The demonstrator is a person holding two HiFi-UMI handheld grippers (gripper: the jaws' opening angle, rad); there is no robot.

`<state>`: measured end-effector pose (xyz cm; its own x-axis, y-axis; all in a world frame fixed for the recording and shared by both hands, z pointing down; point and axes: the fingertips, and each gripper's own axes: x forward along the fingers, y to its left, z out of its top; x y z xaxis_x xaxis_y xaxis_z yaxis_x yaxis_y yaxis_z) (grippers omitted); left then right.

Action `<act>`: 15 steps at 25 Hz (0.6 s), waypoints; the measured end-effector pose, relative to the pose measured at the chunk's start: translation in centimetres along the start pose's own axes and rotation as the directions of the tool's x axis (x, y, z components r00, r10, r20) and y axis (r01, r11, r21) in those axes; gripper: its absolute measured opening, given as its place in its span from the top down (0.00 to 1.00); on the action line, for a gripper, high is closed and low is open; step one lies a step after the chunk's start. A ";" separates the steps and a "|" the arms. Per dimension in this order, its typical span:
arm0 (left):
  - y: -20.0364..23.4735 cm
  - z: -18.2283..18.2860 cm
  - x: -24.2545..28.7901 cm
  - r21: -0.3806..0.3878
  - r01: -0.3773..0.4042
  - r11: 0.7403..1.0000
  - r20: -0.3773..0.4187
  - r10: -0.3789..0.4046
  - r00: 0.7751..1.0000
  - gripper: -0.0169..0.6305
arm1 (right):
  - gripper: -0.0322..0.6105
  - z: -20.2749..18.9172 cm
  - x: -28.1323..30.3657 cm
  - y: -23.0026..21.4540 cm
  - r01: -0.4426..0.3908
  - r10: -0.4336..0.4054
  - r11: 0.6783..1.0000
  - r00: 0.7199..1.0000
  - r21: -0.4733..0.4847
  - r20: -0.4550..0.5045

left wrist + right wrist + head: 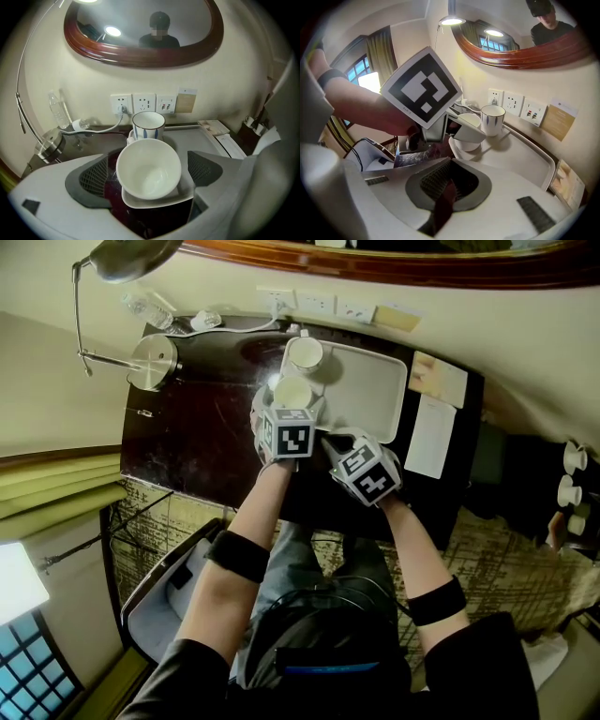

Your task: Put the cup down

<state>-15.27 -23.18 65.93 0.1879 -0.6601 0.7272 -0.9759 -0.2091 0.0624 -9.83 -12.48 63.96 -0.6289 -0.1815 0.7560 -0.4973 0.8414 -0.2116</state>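
A plain white cup [148,168] stands upright on a white saucer [140,202] at the near left corner of the grey tray [370,395]. My left gripper [149,174] is open, and the cup [292,392] stands between its pads with a small gap on each side. Behind it stands a second cup with blue stripes [148,125], also on the tray. My right gripper [449,180] is shut and empty. It hovers just right of the left gripper [289,413], over the tray's front edge. From there one left jaw hides part of the white cup [469,121].
The tray lies on a dark table [202,427] against the wall. A desk lamp base [155,360], a plastic bottle [56,110] and a plugged-in cable [101,129] are at the left. Papers [433,432] lie right of the tray. Wall sockets [143,103] and a mirror are behind.
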 end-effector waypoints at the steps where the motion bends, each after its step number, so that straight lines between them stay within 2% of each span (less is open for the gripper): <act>1: 0.0 0.1 -0.4 0.005 -0.001 1.000 0.002 0.001 1.000 0.16 | 0.95 -0.2 -0.2 0.0 0.001 -0.001 1.000 1.000 0.005 -0.001; 9: 0.0 0.3 -5.1 0.023 -0.060 0.998 0.006 0.060 0.998 0.16 | 0.95 -1.0 -3.0 -0.1 0.025 -0.025 1.000 1.000 -0.006 0.000; 15: -2.1 0.7 -9.1 0.013 -0.043 0.999 0.033 0.043 0.999 0.16 | 0.95 -0.8 -6.7 0.8 0.044 -0.043 0.999 0.999 -0.026 0.032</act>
<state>-14.88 -17.22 58.75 0.1496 -0.6916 0.7066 -0.9816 -0.1898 0.0220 -5.50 -10.21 59.19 -0.6260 -0.2339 0.7439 -0.5085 0.8457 -0.1620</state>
